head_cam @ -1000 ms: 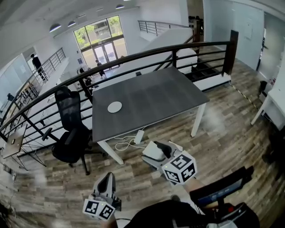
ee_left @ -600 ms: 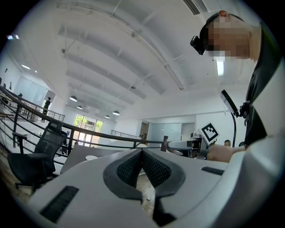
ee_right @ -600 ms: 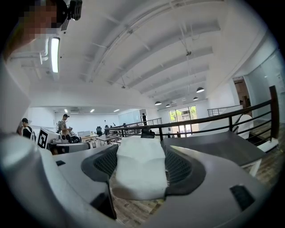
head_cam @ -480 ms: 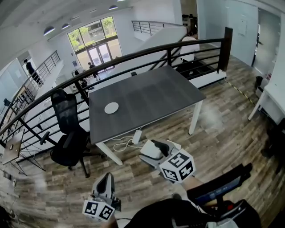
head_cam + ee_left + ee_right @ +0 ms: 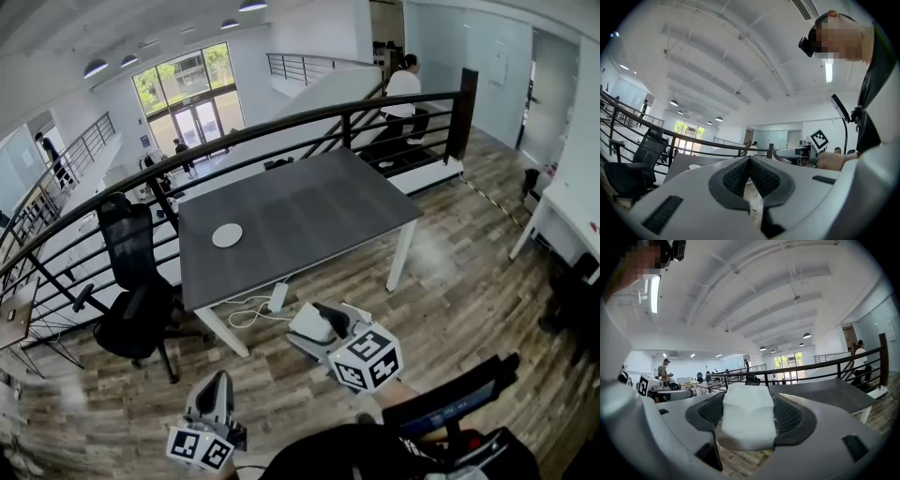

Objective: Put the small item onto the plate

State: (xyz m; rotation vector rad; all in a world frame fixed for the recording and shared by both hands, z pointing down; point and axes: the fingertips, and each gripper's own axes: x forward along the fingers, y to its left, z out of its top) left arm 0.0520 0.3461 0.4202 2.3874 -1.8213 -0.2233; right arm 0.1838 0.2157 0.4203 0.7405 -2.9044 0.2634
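A person is standing on a wood-plank floor [image 5: 450, 281], well back from a dark grey table [image 5: 319, 211], holding a two-jaw gripper in each hand at about waist height. The right gripper [image 5: 319, 326] is pinching the small item [image 5: 745, 423], a soft-looking white block, between its pads and pointing it toward the table, probably to carry it over. The left gripper [image 5: 750, 161] is hanging lower with its jaws pressed together on nothing, seemingly idle. The plate [image 5: 227, 235], small, round and white, is lying near the table's left edge, the end beside a black office chair [image 5: 131, 291]. A black railing [image 5: 281, 127] is curving behind the table, overlooking a bright open office with tall windows.
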